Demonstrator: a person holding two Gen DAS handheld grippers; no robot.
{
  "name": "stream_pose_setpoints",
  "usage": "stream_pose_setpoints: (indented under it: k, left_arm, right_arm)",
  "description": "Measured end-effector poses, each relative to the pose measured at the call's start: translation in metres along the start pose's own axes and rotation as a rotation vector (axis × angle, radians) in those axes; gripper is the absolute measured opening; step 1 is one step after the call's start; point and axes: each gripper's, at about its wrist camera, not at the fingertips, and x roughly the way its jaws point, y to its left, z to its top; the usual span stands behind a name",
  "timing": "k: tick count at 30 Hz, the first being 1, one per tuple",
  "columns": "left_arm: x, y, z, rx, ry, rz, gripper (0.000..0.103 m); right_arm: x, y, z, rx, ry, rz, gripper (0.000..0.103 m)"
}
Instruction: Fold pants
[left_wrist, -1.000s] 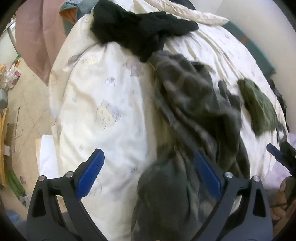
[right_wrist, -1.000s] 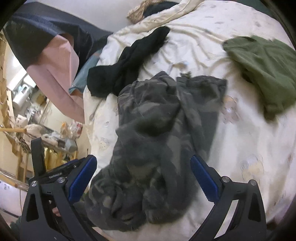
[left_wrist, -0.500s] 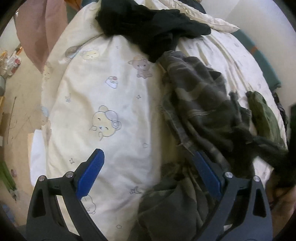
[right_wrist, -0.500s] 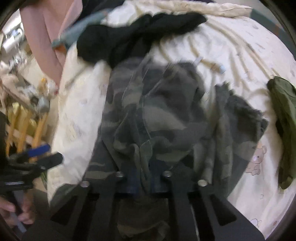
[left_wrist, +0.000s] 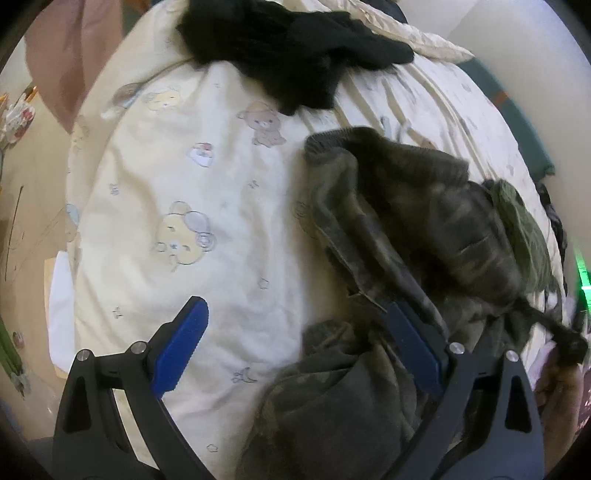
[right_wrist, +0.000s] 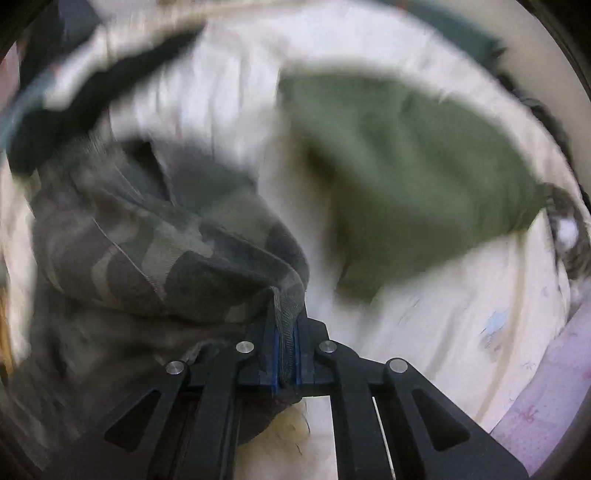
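Cream bedding printed with little bears covers the bed, its broad bare stretch lying toward nine o'clock of the camouflage pants, floor showing past that edge. Black clothing is heaped at twelve o'clock, and a green garment sits at two o'clock from the right gripper, which pinches a pants hem. Over the crumpled lower folds, the left gripper hangs spread wide.

Soft, even daylight; right wrist view heavily motion-blurred; fisheye bending, dark vignette at edges.
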Motion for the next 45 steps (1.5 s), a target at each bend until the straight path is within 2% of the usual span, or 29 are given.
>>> stream_pose_setpoints:
  k: [2,6,8,10,11,14,15,16,18,20,21,22,23,24,26,27,28,32,35,38,40,42,45]
  left_arm:
    - [0.004,-0.008,0.0,0.023,0.004,0.003,0.096]
    - [0.007,-0.014,0.001,0.047,-0.003,0.016,0.096]
    - [0.01,-0.013,0.002,0.063,-0.001,0.047,0.096]
    - [0.017,-0.011,0.005,0.068,0.016,0.071,0.096]
    - [0.021,-0.01,0.008,0.067,0.032,0.076,0.096]
    - [0.035,-0.012,0.014,0.065,0.057,0.084,0.096]
    - [0.04,-0.015,0.016,0.072,0.063,0.079,0.096]
    - [0.046,-0.02,0.018,0.08,0.069,0.066,0.096]
    - [0.058,-0.031,0.021,0.091,0.085,0.019,0.095]
    - [0.07,-0.04,0.022,0.094,0.101,-0.007,0.093]
    - [0.076,-0.044,0.022,0.108,0.112,-0.011,0.084]
    - [0.082,-0.048,0.021,0.127,0.128,-0.012,0.072]
    - [0.09,-0.051,0.019,0.149,0.148,-0.01,0.065]
    - [0.096,-0.052,0.016,0.165,0.169,-0.002,0.055]
    - [0.099,-0.05,0.013,0.167,0.175,0.017,0.055]
    - [0.097,-0.048,0.014,0.161,0.168,0.018,0.057]
    - [0.093,-0.045,0.015,0.15,0.154,0.019,0.057]
    - [0.078,-0.037,0.022,0.119,0.119,0.036,0.061]
    - [0.061,-0.037,0.027,0.076,0.084,-0.007,0.066]
    - [0.047,-0.042,0.028,0.08,0.044,-0.024,0.073]
    - [0.037,-0.049,0.026,0.096,0.013,-0.029,0.082]
    - [0.032,-0.055,0.023,0.114,-0.008,-0.022,0.086]
    - [0.026,-0.057,0.02,0.115,-0.027,-0.003,0.088]
  right_arm:
    - [0.011,0.006,-0.003,-0.022,0.036,-0.02,0.006]
    - [-0.01,-0.002,0.002,0.007,-0.02,0.015,0.013]
    - [-0.029,-0.008,0.004,0.011,-0.053,0.072,0.03]
    - [-0.048,-0.006,0.006,0.014,-0.107,0.102,0.08]
    - [-0.057,-0.005,0.006,0.011,-0.141,0.108,0.084]
    - [-0.085,0.005,0.01,-0.021,-0.243,0.151,0.084]
    - [-0.093,0.016,0.014,-0.03,-0.291,0.197,0.084]
    - [-0.096,0.024,0.013,-0.049,-0.304,0.23,0.085]
    - [-0.085,0.053,0.018,-0.132,-0.275,0.284,0.085]
    - [-0.067,0.082,0.018,-0.205,-0.211,0.292,0.085]
    - [-0.055,0.099,0.019,-0.239,-0.172,0.311,0.084]
    - [-0.046,0.112,0.016,-0.272,-0.148,0.312,0.084]
    - [-0.039,0.122,0.013,-0.311,-0.132,0.285,0.084]
    - [-0.023,0.136,0.013,-0.371,-0.114,0.212,0.084]
    - [-0.006,0.147,0.007,-0.445,-0.092,0.092,0.084]
    - [0.0,0.148,0.005,-0.463,-0.076,0.06,0.084]
    - [0.0,0.145,0.006,-0.459,-0.072,0.066,0.084]
    - [-0.032,0.112,0.012,-0.336,-0.15,0.142,0.084]
    - [-0.056,0.057,0.01,-0.139,-0.188,0.186,0.085]
    - [-0.068,-0.008,-0.007,0.091,-0.198,0.202,0.087]
    - [-0.058,-0.044,-0.024,0.251,-0.15,0.26,0.09]
    - [-0.044,-0.055,-0.03,0.29,-0.072,0.299,0.09]
    - [-0.023,-0.059,-0.036,0.321,-0.009,0.278,0.09]
